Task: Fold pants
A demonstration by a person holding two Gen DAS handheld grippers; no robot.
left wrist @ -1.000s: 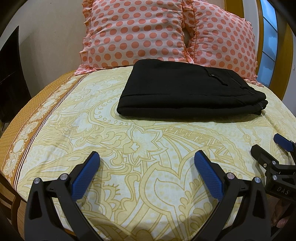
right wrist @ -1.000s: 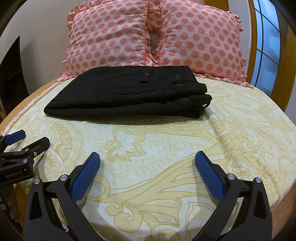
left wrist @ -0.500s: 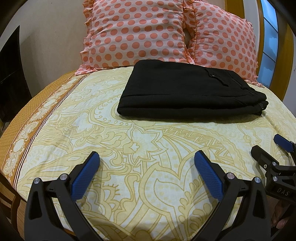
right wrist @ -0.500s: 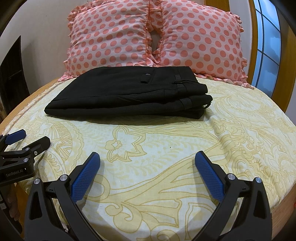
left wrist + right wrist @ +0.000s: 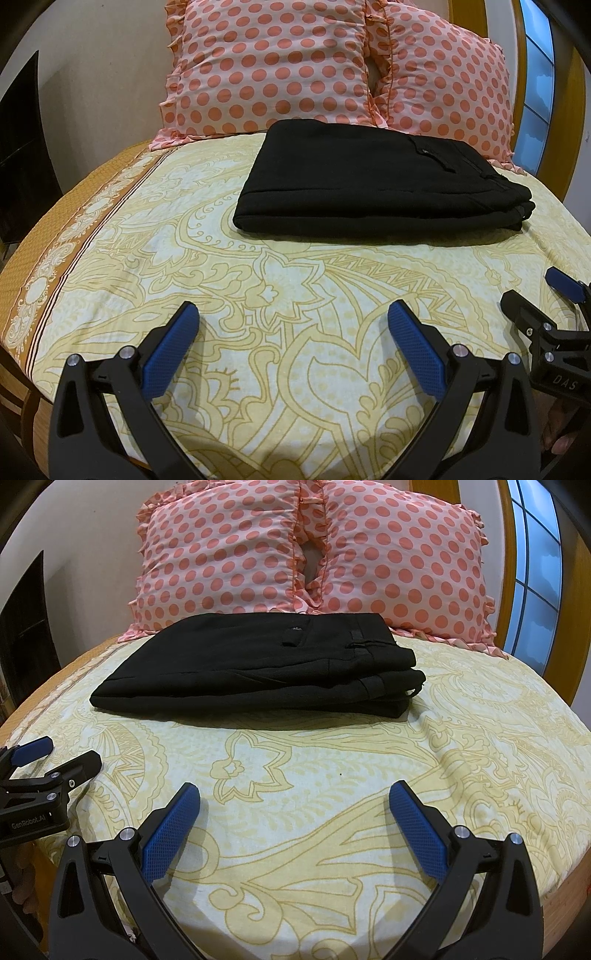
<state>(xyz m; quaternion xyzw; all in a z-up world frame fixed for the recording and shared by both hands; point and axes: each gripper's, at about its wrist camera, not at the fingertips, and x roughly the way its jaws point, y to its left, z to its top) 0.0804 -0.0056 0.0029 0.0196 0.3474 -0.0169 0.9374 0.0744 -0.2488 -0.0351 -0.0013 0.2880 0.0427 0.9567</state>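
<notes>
Black pants (image 5: pixel 373 184) (image 5: pixel 266 668) lie folded into a flat rectangular stack on the yellow patterned bed sheet (image 5: pixel 280 302) (image 5: pixel 332 775), just in front of the pillows. My left gripper (image 5: pixel 291 328) hovers open over bare sheet well short of the pants, nothing between its blue pads. My right gripper (image 5: pixel 295 808) is open too, equally far back from the stack and holding nothing. Each gripper shows at the other view's edge: the right one (image 5: pixel 543 295) in the left wrist view, the left one (image 5: pixel 55 757) in the right wrist view.
Two pink pillows with orange dots (image 5: pixel 273 66) (image 5: pixel 402 557) lean against the wall behind the pants. A window with a wooden frame (image 5: pixel 532 565) is at the right. A dark piece of furniture (image 5: pixel 22 155) stands left of the bed. The sheet's orange border (image 5: pixel 48 258) marks the left edge.
</notes>
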